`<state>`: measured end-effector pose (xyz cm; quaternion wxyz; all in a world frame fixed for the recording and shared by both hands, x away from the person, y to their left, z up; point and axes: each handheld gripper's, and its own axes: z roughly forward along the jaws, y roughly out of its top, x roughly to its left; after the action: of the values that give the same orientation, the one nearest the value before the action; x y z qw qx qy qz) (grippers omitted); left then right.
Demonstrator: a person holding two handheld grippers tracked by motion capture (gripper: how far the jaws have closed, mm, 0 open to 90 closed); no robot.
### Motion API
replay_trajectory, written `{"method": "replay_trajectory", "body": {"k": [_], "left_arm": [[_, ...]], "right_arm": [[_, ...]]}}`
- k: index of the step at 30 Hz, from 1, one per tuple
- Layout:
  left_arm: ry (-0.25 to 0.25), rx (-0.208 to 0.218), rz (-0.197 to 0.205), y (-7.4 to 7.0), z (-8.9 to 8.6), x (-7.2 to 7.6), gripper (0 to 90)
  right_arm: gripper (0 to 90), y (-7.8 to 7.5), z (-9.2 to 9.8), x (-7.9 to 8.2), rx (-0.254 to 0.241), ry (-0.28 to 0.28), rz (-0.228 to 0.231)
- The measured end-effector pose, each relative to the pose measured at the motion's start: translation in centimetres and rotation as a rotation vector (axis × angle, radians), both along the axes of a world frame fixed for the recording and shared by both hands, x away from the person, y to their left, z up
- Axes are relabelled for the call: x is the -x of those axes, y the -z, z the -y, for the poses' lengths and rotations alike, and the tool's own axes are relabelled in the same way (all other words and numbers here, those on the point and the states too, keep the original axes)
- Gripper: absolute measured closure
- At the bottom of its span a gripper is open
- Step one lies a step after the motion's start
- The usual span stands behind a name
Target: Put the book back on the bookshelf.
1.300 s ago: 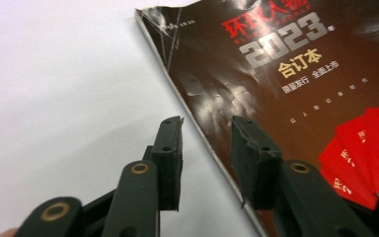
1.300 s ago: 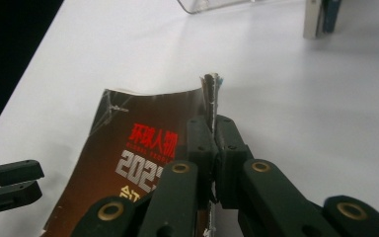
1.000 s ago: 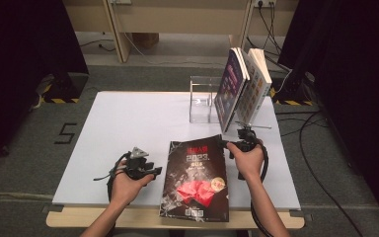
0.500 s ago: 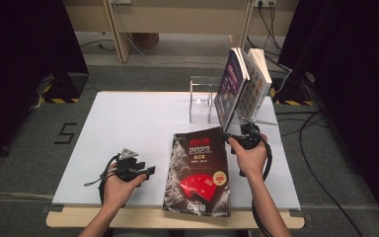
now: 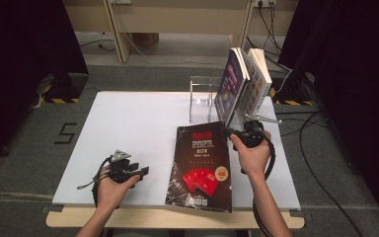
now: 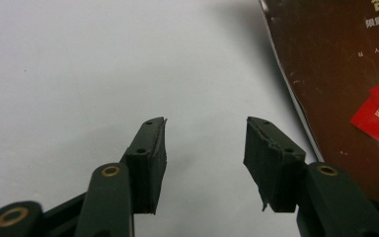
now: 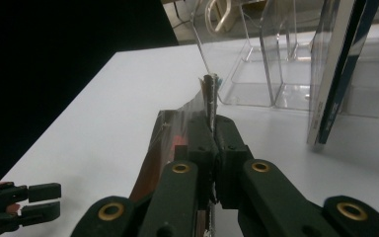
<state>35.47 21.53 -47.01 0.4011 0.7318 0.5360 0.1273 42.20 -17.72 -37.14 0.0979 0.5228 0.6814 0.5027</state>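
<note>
Presently: dark magazine [image 5: 201,168], thin, floppy and probably glossy-slick, lies at table's [image 5: 128,123] five o'clock, far corner clamped edgewise by right gripper [image 5: 238,135]; left gripper [image 5: 140,171] gapes empty beside it.

Looks like a lab recording bay: white worktop [image 5: 128,123] on grey carpet, black curtains [image 5: 24,49] at 9 and 3 o'clock, hazard-striped tape [image 5: 61,100], loose cables [image 5: 316,148] at 3.
</note>
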Motion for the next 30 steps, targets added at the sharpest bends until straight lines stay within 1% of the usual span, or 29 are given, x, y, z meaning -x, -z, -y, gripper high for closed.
{"method": "replay_trajectory", "body": {"k": [3, 11, 16, 17, 19, 20, 21, 22, 30], "left_arm": [[-0.002, 0.001, -0.004, 0.1, 0.1, 0.0, 50.1], [-0.007, 0.006, 0.000, 0.1, 0.0, 0.0, 49.8], [-0.004, 0.003, 0.001, 0.1, -0.1, 0.1, 49.8], [0.012, 0.005, 0.017, 0.1, -0.1, -0.1, 49.8], [0.013, 0.003, 0.016, 0.1, -0.2, -0.1, 49.8], [-0.004, 0.003, 0.003, 0.0, -0.1, 0.1, 49.8], [-0.004, 0.004, 0.003, 0.0, -0.1, 0.1, 49.8], [-0.005, 0.003, 0.003, 0.0, -0.1, 0.1, 49.8], [-0.005, 0.004, 0.003, 0.1, -0.1, 0.1, 49.9]], "right_arm": [[87.6, -0.5, 0.1, 0.2, -0.008, 0.008, 0.018], [87.6, -1.8, 0.4, 0.6, -0.004, 0.027, 0.084], [87.7, -2.4, 0.3, 0.6, -0.004, 0.036, 0.112], [87.6, -2.5, 0.3, 0.7, -0.004, 0.040, 0.113], [87.7, -2.7, 0.3, 0.8, -0.006, 0.044, 0.123], [87.6, -2.8, 0.4, 0.8, -0.001, 0.045, 0.132], [87.7, -2.9, 0.4, 0.8, -0.005, 0.048, 0.139], [87.7, -3.0, 0.3, 0.9, -0.011, 0.053, 0.136], [87.7, -3.9, 0.5, 1.1, -0.008, 0.079, 0.190]]}}
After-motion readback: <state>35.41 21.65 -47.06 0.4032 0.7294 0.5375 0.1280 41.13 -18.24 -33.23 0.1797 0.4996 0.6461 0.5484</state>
